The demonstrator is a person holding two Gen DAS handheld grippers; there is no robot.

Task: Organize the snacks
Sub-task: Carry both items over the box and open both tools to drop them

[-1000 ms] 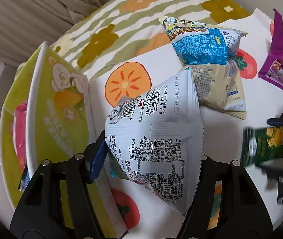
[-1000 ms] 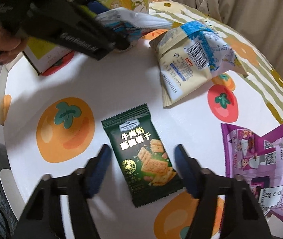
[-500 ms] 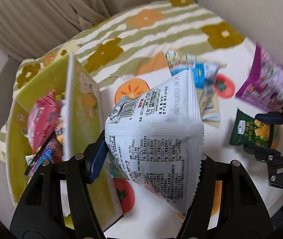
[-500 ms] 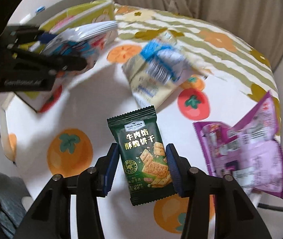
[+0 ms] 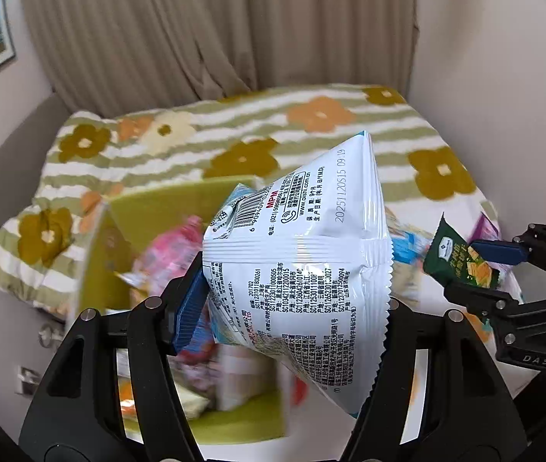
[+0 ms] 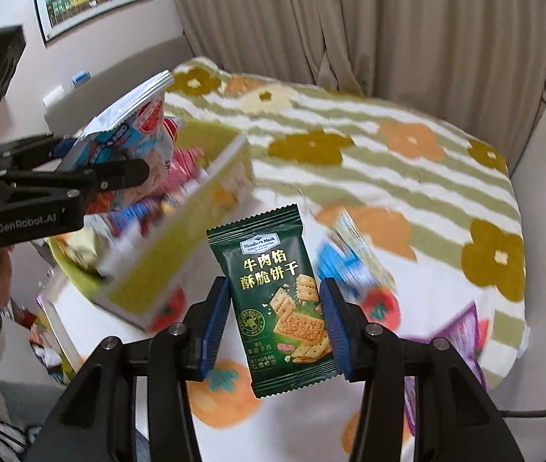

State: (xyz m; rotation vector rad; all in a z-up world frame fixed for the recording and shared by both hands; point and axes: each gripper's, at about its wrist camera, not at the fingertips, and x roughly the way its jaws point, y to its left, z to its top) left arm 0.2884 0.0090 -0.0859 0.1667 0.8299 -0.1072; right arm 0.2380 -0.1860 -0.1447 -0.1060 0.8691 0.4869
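Observation:
My left gripper [image 5: 292, 308] is shut on a white snack bag [image 5: 303, 261] and holds it above the open yellow-green box [image 5: 234, 423], which has several snacks inside. The bag also shows in the right wrist view [image 6: 126, 131], over the box [image 6: 180, 254]. My right gripper [image 6: 274, 323] is shut on a dark green cracker packet [image 6: 278, 292] and holds it in the air above the table, right of the box. That packet shows in the left wrist view [image 5: 461, 265] at the right.
A blue and cream snack bag [image 6: 349, 261] and a purple bag [image 6: 461, 331] lie on the fruit-print tablecloth [image 6: 311, 415]. A striped flower blanket [image 5: 273, 138] lies behind. Curtains [image 5: 215, 27] hang at the back. A cable [image 6: 534, 410] runs at the right.
Both grippers rose and tilted up. The left carried the white bag over the box. The right closed on the green packet and lifted it off the table.

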